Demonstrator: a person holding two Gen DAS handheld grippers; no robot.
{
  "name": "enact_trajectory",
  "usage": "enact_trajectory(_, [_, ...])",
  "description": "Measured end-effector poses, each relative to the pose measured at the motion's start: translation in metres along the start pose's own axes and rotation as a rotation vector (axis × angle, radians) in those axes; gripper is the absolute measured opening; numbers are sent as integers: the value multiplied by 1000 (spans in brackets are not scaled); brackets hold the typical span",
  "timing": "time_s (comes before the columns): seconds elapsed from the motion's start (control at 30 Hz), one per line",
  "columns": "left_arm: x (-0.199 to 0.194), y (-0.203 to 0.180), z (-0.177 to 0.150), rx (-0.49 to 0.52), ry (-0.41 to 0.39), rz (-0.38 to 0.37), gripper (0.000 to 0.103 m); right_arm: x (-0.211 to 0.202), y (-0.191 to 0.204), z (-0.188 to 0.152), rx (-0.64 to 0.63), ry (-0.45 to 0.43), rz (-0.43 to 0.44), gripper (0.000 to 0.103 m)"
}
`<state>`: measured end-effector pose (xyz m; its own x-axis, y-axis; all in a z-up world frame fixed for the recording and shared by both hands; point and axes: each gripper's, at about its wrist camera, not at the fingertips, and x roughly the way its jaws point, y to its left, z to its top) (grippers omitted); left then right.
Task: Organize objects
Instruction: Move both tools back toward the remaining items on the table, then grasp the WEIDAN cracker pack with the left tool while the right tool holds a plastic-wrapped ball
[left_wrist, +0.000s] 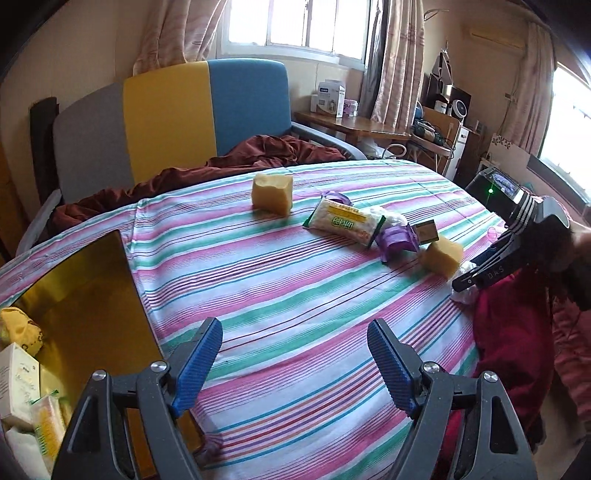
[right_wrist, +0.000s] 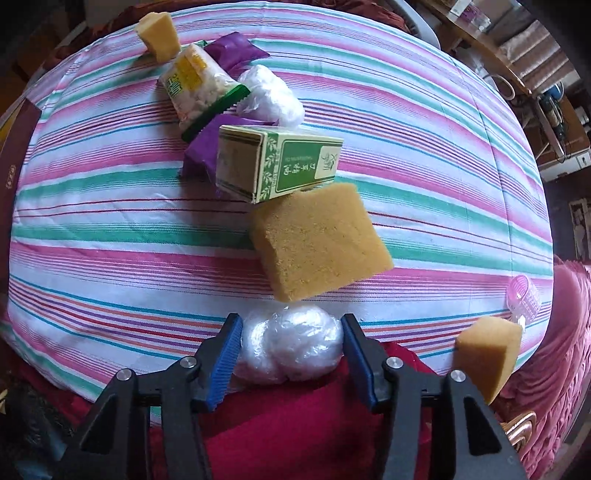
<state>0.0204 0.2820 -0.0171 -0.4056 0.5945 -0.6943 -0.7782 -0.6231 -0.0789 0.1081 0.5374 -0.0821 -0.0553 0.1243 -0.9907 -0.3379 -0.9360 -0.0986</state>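
Note:
My left gripper (left_wrist: 295, 338) is open and empty over the striped cloth (left_wrist: 280, 273). A gold-lined box (left_wrist: 85, 295) at its left holds several packets. My right gripper (right_wrist: 291, 338) has its jaws on both sides of a clear plastic-wrapped bundle (right_wrist: 290, 345) at the cloth's near edge; the pads touch its sides. Beyond it lie a large yellow sponge (right_wrist: 319, 240), a green and white carton (right_wrist: 277, 164), purple packets (right_wrist: 207, 151), a second plastic bundle (right_wrist: 269, 94), a snack packet (right_wrist: 195, 86) and a far sponge (right_wrist: 159, 35). The right gripper also shows in the left wrist view (left_wrist: 480, 273).
A small sponge piece (right_wrist: 487, 350) and a pink hair roller (right_wrist: 524, 295) lie at the right edge. Red fabric (right_wrist: 295, 417) lies under my right gripper. A grey, yellow and blue chair (left_wrist: 170, 118) stands behind the table, with a wooden desk (left_wrist: 354, 125) farther back.

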Motion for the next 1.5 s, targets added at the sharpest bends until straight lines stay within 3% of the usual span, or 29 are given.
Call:
enact_trajectory(0.13, [19, -8, 8, -23, 33, -42, 80, -13, 0, -11, -37, -114, 129, 50])
enact_trajectory(0.3, [44, -14, 19, -64, 81, -58, 73, -16, 1, -17, -78, -143, 184, 50])
enact_trajectory(0.73, [126, -16, 74, -287, 210, -146, 79, -26, 3, -17, -119, -179, 205, 50])
enact_trajectory(1.0, [187, -23, 104, -411, 262, -129, 84, -29, 2, -18, -129, -197, 248, 50])
enact_trajectory(1.23, [227, -28, 118, -463, 282, -77, 86, -31, 3, -18, -136, -219, 279, 50])
enact_trajectory(1.33, [234, -34, 124, -442, 257, -40, 87, -33, 1, -19, -133, -231, 294, 50])
enact_trajectory(1.43, [239, -40, 127, -392, 239, -7, 79, -36, -1, -22, -134, -235, 302, 50])
enact_trajectory(1.5, [237, -44, 124, -320, 228, 19, 62, -39, 1, -26, -132, -237, 302, 50])
